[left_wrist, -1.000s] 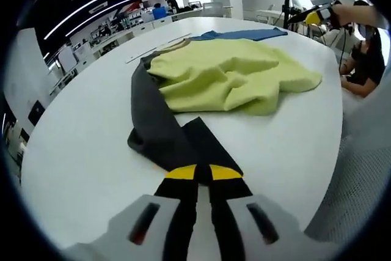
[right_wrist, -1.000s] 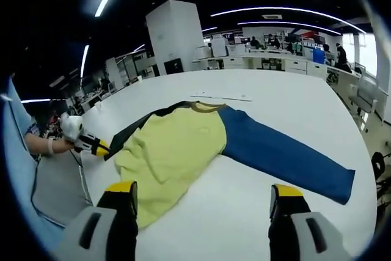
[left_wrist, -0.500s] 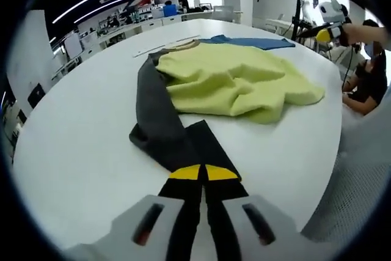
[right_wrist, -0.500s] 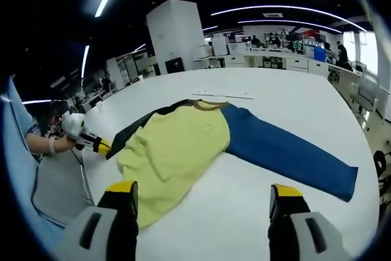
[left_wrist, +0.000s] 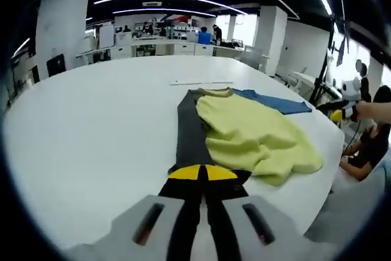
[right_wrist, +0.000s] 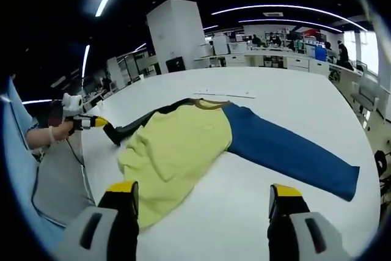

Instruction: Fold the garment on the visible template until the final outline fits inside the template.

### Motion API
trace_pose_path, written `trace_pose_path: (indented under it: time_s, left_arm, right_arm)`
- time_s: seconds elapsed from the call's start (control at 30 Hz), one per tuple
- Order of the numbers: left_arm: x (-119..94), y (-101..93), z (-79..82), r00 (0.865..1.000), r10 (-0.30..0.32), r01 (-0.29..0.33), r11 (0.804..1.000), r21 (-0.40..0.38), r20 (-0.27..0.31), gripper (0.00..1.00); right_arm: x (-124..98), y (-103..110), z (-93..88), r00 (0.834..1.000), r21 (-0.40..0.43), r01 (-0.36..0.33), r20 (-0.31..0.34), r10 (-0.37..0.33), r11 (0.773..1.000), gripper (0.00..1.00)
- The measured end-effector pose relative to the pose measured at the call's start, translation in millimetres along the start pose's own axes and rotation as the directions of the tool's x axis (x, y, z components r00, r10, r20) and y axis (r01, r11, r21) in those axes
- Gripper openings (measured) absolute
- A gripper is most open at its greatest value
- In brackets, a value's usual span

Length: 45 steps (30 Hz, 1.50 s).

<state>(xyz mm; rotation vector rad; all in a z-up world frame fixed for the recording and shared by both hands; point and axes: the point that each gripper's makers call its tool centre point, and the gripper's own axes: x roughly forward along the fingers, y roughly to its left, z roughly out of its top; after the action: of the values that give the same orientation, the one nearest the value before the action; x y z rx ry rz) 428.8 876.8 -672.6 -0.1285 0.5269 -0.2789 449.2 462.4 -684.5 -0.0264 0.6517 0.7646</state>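
- Left gripper view: left gripper [left_wrist: 198,173] at six o'clock, jaws pressed together on the cuff end of the dark sleeve [left_wrist: 188,132], yellow tips touching.
- Runs from that pinch toward twelve o'clock, up to the collar, as one long narrow strip beside the yellow-green body [left_wrist: 253,136] of the garment.
- Lies rumpled at one to three o'clock of the closed jaws, with the blue sleeve [left_wrist: 272,102] beyond it at one o'clock.
- Right gripper view: right gripper [right_wrist: 202,212] with jaws spread wide at six o'clock, holding nothing, hovering over the white table [right_wrist: 293,90] just short of the hem.
- Same garment spread across the middle of the table; body at eleven to twelve o'clock of the gap, blue sleeve stretching away toward three o'clock, dark sleeve toward nine o'clock, its end lifted off the table by the other gripper.
- Key relation for the coming move (a judgement, not a thing seen): held sleeve's long axis points from the left jaws toward the collar, body to the right of it, so a fold would likely carry the cuff across toward two o'clock onto the body.
- Left hand plainly nearer that sleeve; right hand nearer the hem and the blue sleeve.
- Template outline: cannot tell from either view.
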Motion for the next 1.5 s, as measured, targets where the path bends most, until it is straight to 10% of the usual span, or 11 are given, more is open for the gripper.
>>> trace_pose_path:
  time_s: [0.57,1.5]
  left_arm:
    - [18,107.3,15.4,0.995,0.098,-0.087,0.952,-0.294,0.021,0.0]
    - [74,235.8,-3.8,0.971,0.167,-0.206,0.947,-0.246,-0.17,0.0]
  right_arm:
    - [-4,-1,-3.5,1.0,0.018,0.023,-0.007,-0.023,1.0,0.89]
    - [12,13,2.2,0.997,0.015,0.046,-0.06,-0.045,0.999,0.89]
